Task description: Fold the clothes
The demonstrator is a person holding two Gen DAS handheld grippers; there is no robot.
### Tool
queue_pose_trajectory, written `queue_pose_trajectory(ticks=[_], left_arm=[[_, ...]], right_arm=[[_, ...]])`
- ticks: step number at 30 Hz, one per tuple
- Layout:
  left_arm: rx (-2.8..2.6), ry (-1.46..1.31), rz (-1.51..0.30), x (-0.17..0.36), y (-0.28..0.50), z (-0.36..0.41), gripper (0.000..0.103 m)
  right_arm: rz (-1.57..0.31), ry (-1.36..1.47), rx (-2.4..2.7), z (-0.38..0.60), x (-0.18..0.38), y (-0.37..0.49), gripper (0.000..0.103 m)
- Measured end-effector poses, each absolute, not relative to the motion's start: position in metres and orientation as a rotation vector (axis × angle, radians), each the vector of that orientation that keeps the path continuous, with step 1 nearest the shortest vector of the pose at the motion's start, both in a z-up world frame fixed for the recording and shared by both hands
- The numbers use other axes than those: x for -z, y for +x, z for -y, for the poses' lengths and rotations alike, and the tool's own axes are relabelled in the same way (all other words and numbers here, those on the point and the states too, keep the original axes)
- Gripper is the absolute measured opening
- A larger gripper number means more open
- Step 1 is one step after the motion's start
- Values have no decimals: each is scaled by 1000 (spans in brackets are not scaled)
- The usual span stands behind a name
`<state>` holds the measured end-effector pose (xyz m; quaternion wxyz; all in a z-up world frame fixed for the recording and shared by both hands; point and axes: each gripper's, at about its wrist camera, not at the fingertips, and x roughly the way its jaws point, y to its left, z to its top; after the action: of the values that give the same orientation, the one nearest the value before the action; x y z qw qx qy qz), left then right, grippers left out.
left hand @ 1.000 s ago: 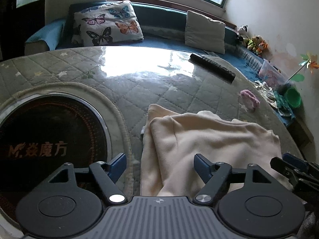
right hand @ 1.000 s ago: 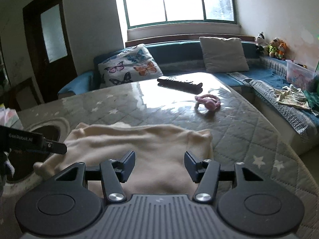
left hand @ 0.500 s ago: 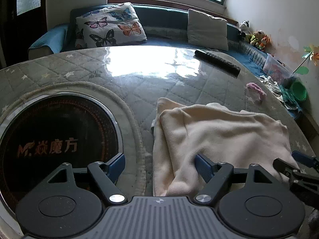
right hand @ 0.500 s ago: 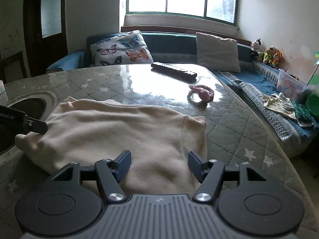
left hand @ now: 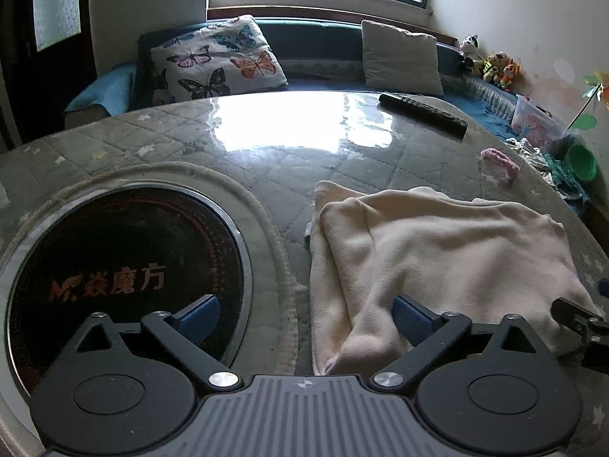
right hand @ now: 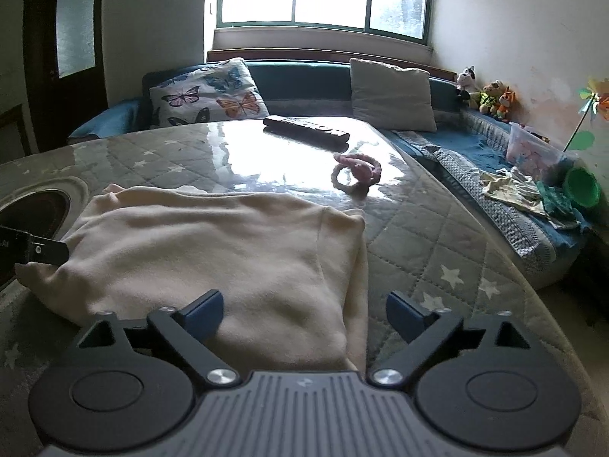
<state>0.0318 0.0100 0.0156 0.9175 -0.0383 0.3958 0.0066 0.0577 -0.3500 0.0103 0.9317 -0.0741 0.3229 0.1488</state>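
A cream garment (left hand: pixel 437 259) (right hand: pixel 213 251) lies folded on the quilted table cover (left hand: pixel 213 144). My left gripper (left hand: pixel 304 318) hangs over the garment's near left corner with its jaws opening wide; the cloth's left edge lies between the blue pads, and neither pad presses it. My right gripper (right hand: pixel 304 314) stands over the garment's near right corner, its jaws also opening, with the cloth's right edge between them and loose. The tip of the right gripper (left hand: pixel 578 320) shows at the right edge of the left wrist view. The left gripper's tip (right hand: pixel 42 251) shows at the left of the right wrist view.
A round black hotplate (left hand: pixel 114 266) is sunk into the table, left of the garment. A black remote (right hand: pixel 304 129) and a pink knitted ring (right hand: pixel 356 169) lie farther back. A blue sofa (right hand: pixel 495 160) with cushions, toys and loose clothes wraps the far and right sides.
Both grippers' jaws have spread wider. The garment's near corners have dropped out of them and lie flat on the table. Both views have tilted up a little.
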Motion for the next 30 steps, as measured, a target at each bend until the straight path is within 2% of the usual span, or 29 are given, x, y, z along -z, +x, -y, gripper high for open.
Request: queue_pose_trajectory(ticks=[4, 30], left_arm=[[-19, -48, -795, -17, 28, -9, 103], [-21, 48, -745, -14, 7, 0, 103]], right_arm=[[-649, -149, -301, 350, -14, 54, 103], [-654, -137, -301, 341, -10, 35, 103]])
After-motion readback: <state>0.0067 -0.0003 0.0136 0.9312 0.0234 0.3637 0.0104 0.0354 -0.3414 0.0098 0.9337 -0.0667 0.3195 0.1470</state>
